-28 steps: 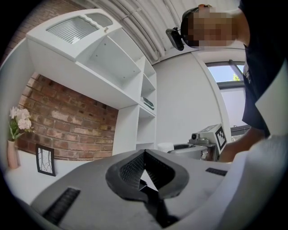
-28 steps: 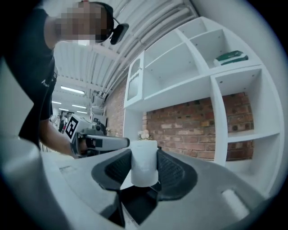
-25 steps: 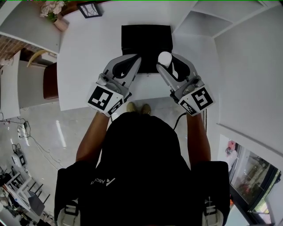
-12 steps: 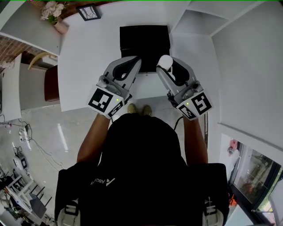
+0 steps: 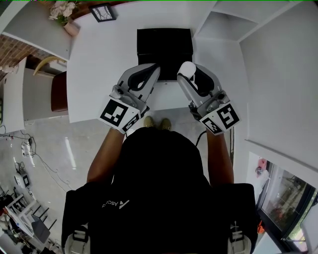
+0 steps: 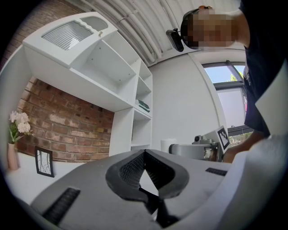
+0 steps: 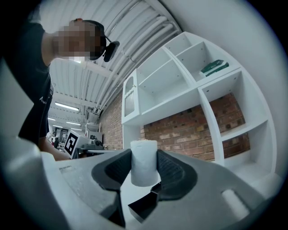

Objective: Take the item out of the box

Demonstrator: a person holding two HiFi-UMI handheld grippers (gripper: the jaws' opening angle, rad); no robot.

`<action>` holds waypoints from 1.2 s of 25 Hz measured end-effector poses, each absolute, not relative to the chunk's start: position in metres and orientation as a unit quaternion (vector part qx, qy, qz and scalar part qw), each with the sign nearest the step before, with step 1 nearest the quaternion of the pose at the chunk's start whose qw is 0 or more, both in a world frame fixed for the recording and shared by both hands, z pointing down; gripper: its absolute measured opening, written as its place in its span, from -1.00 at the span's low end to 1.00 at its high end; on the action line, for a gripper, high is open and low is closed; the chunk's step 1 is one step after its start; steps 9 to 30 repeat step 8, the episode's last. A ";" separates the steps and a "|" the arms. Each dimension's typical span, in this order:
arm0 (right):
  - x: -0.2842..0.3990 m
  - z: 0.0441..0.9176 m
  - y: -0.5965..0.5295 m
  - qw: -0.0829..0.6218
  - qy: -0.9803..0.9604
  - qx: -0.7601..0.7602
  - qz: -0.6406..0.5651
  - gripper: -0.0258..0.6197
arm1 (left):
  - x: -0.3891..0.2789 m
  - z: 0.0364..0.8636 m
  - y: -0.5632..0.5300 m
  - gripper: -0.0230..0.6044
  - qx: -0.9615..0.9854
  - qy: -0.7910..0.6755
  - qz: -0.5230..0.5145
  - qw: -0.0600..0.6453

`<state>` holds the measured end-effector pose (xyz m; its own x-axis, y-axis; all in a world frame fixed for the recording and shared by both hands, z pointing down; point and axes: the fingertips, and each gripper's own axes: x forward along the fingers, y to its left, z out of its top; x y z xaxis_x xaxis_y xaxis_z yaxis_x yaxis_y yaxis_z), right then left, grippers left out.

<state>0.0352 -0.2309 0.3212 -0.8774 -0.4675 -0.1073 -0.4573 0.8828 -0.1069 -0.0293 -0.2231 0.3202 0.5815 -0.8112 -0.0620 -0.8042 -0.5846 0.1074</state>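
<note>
The black box [image 5: 164, 47] lies open-side up on the white table [image 5: 99, 64]. My right gripper [image 5: 187, 70] is over the box's near right corner and is shut on a white cylindrical roll [image 5: 186, 69], held upright. In the right gripper view the roll [image 7: 144, 162] sits clamped between the dark pads [image 7: 173, 173], with a corner of the box [image 7: 143, 205] below. My left gripper [image 5: 155, 68] hovers over the box's near left edge. Its jaws meet at the tips with nothing between them [image 6: 144, 155].
A small picture frame [image 5: 104, 11] and a vase of flowers [image 5: 63, 17] stand at the table's far left. White shelving [image 5: 223, 22] rises just right of the box. A brown chair [image 5: 57, 92] is at the table's left side. The table's near edge runs under both grippers.
The right gripper, still holding the white roll, has drawn slightly toward the person. The left gripper has barely shifted.
</note>
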 end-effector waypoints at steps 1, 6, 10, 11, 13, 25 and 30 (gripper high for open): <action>0.035 0.321 -0.231 0.066 0.968 -0.238 -0.039 -0.38 | -0.030 0.320 -0.223 -0.93 0.888 -0.455 -0.053 0.034; 0.033 0.319 -0.230 0.064 0.969 -0.235 -0.036 -0.38 | -0.032 0.319 -0.221 -0.93 0.888 -0.456 -0.052 0.033; 0.033 0.318 -0.229 0.063 0.969 -0.235 -0.035 -0.38 | -0.033 0.318 -0.220 -0.93 0.888 -0.455 -0.052 0.032; 0.033 0.318 -0.229 0.063 0.969 -0.235 -0.035 -0.38 | -0.033 0.318 -0.220 -0.93 0.888 -0.455 -0.052 0.032; 0.033 0.318 -0.229 0.063 0.969 -0.235 -0.035 -0.38 | -0.033 0.318 -0.220 -0.93 0.888 -0.455 -0.052 0.032; 0.033 0.318 -0.229 0.063 0.969 -0.235 -0.035 -0.38 | -0.033 0.318 -0.220 -0.93 0.888 -0.455 -0.052 0.032; 0.033 0.318 -0.229 0.063 0.969 -0.235 -0.035 -0.38 | -0.033 0.318 -0.220 -0.93 0.888 -0.455 -0.052 0.032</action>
